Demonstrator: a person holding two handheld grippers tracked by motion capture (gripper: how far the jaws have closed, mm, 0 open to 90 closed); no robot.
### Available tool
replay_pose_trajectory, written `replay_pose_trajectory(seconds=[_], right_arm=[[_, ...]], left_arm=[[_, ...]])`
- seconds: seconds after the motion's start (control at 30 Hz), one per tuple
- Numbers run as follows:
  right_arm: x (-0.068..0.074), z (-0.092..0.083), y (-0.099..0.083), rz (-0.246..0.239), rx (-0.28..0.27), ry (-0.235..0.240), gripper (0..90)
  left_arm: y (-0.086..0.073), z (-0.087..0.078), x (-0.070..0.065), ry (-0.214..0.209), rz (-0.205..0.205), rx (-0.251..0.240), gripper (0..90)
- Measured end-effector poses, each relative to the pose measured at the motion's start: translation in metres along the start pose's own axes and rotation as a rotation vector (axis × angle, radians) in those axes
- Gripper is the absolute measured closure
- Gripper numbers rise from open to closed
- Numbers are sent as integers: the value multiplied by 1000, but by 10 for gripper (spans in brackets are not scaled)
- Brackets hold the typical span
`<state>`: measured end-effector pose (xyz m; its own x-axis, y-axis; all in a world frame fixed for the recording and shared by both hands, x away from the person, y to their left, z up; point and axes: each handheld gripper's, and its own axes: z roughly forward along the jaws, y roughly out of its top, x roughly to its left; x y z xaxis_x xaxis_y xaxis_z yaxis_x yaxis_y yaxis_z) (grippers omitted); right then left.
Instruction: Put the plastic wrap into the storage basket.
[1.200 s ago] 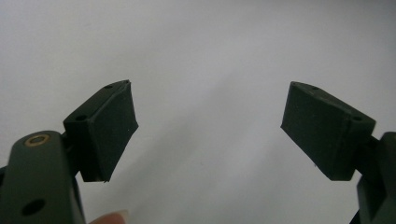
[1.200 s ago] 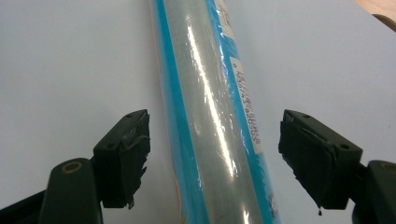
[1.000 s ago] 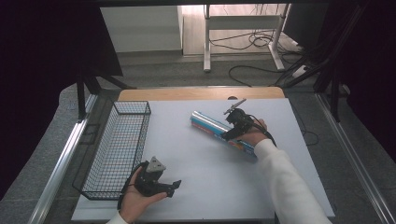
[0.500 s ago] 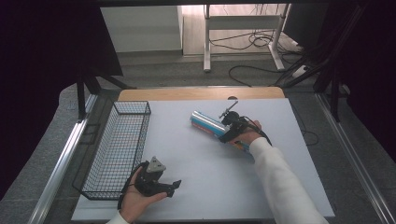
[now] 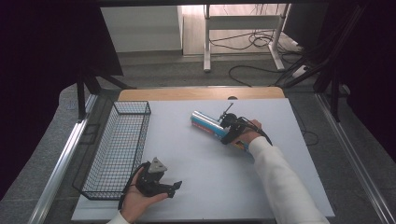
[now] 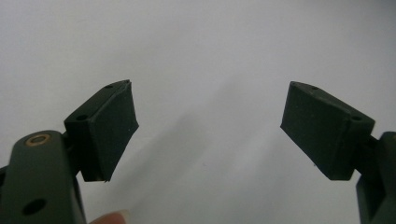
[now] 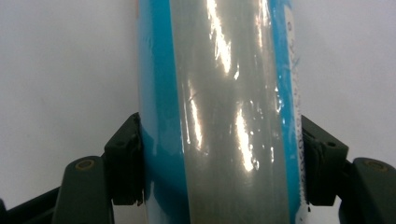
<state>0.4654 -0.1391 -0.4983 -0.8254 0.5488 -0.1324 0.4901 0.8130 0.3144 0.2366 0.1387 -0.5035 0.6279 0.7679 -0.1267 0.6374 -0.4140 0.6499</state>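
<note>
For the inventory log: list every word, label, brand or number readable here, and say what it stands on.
Nothing can be read.
Tube, clamped in the right tool: a line of small print along its blue right edge, too blurred to read.
Same tube in the high view: red and blue label, too small to read.
Wire basket: no text.

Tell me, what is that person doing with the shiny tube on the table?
A person holds a gripper in each hand. The right gripper has just closed its jaws on a long blue and silver tube that lies on the white table. The left gripper rests open near the table's front edge, holding nothing. A wire basket stands at the left side, with nothing visible in it.
</note>
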Motion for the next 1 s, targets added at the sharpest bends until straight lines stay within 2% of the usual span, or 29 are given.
replay_pose_trajectory(seconds=[0.07, 0.23, 0.37, 0.43, 0.67, 0.73, 1.0], right_arm=[[0, 0, 0, 14, 0, -7, 313], [0, -6, 1, 74, -7, 25, 319], [-1, -11, 0, 95, -12, 36, 320], [-1, -17, -2, 106, -32, 45, 320], [4, -31, -3, 114, -57, 52, 320], [6, -37, -6, 137, -74, 80, 320], [16, -51, -21, 192, -108, 142, 320]], left_arm=[[0, 0, 0, 0, -1, 0, 177], [0, 1, 1, 1, 0, 2, 177], [0, 1, 1, 1, 2, 2, 177], [0, 1, 1, 2, 4, 3, 177], [0, 1, 0, 3, 2, 2, 177], [0, 1, 0, 5, -1, -2, 177], [0, 0, 2, 1, -24, -23, 177]])
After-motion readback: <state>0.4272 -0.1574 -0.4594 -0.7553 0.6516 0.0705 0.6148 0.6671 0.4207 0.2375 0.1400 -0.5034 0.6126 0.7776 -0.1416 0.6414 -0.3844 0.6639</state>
